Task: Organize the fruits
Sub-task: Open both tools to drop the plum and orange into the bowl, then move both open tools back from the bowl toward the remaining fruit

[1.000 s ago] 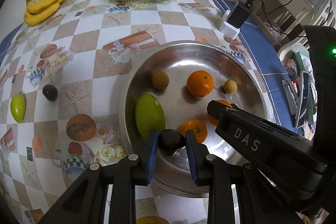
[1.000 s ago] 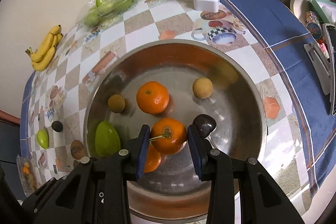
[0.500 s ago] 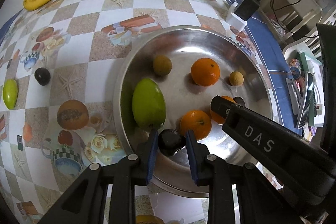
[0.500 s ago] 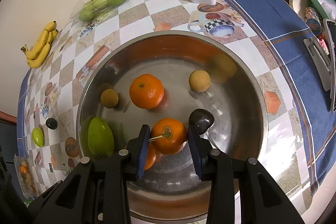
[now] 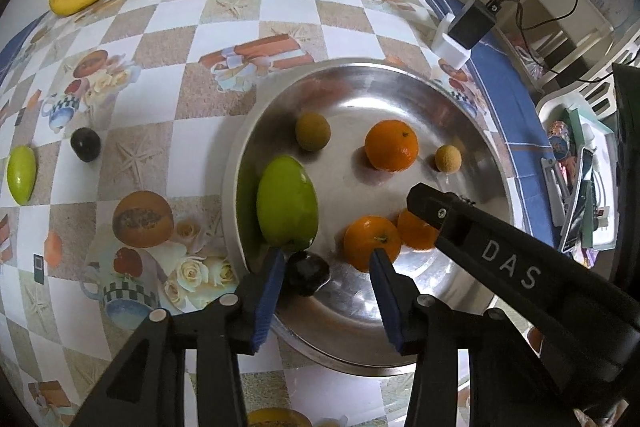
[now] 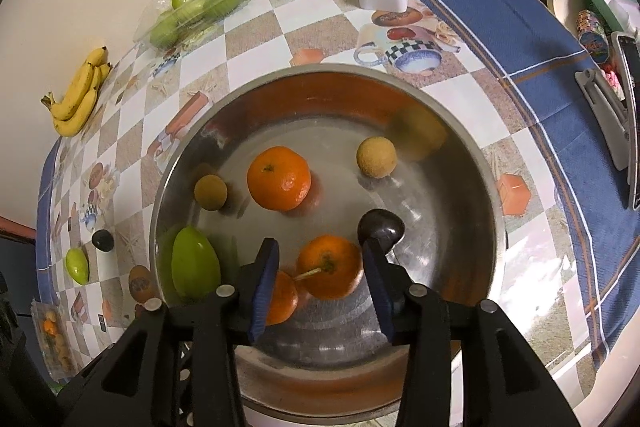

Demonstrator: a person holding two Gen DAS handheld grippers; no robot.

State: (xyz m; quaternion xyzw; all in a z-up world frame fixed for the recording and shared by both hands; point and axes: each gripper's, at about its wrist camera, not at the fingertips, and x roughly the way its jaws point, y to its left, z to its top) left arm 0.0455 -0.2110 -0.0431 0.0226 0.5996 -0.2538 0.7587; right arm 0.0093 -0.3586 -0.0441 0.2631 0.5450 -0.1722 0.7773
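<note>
Steel bowl (image 5: 472,131) holds the fruit. Left gripper (image 5: 326,277) has just been opening: dark plum (image 5: 307,273) lies loose between its pads at bowl's 7 o'clock. Right gripper (image 6: 320,277) also just opening, pads clear of stemmed orange (image 6: 330,267) at 6 o'clock.

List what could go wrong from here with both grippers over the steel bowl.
1. The small dark round fruit, just let go as the left gripper opened, sits on the sloping wall of the steel bowl and may roll.
2. The stemmed orange between the opening right gripper could bump the neighbouring orange.
</note>
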